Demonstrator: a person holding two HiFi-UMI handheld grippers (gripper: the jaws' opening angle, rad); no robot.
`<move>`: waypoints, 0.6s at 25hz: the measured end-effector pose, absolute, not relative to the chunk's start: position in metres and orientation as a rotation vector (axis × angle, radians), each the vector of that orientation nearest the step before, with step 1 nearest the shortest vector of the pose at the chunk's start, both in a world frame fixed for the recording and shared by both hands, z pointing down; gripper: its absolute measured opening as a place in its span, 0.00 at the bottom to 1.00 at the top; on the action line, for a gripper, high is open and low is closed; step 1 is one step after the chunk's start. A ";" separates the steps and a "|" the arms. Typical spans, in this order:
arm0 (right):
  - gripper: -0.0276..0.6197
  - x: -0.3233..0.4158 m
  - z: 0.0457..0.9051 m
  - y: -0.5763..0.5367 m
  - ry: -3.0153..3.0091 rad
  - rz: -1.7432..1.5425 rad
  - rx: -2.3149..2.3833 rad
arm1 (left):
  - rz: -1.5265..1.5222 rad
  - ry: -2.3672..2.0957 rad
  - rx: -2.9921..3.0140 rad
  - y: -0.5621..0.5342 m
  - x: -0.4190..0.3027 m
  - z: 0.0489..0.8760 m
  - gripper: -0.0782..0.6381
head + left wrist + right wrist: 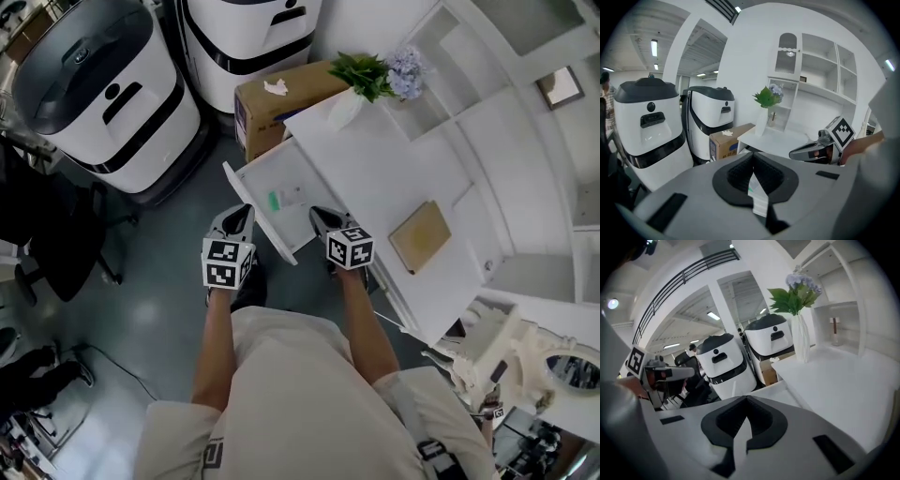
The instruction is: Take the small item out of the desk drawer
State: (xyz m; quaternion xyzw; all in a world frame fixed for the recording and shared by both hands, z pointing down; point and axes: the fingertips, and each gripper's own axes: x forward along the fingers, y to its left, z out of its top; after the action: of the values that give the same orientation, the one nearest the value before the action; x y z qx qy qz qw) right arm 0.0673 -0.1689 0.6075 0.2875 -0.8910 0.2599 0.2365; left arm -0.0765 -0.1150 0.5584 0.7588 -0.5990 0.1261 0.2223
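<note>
The white desk drawer (261, 214) stands pulled out toward me. A small green item (274, 200) lies on its floor beside a pale card (295, 195). My left gripper (242, 214) hovers over the drawer's front left corner with its jaws together. In the left gripper view (753, 171) a thin white-and-green sliver shows in the slit between the pads; I cannot tell if it is held. At the drawer's front right, against the desk edge, my right gripper (322, 216) is shut with nothing in it, and the right gripper view (746, 416) shows the same.
The white desk (375, 169) carries a brown pad (420, 236) and a vase of greenery (366, 75). Behind the drawer sits a cardboard box (272, 103). Two white machines (103, 94) stand beyond it. A black chair (56, 234) is at my left, shelving (506, 122) at the right.
</note>
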 end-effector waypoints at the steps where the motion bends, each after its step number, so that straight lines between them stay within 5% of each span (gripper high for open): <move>1: 0.08 0.060 0.612 -0.173 -2.435 0.678 0.759 | 0.348 -1.634 2.108 -0.122 -0.078 0.560 0.13; 15: 0.08 0.004 0.674 -0.194 -2.188 0.104 0.316 | 0.346 -1.475 2.176 -0.162 -0.086 0.585 0.13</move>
State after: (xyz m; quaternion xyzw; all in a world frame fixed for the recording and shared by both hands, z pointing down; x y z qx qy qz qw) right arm 0.0038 -0.1938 0.6742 0.1278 -0.8839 0.0422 0.4479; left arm -0.0859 -0.1617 0.5854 0.7963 -0.5396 0.1264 0.2426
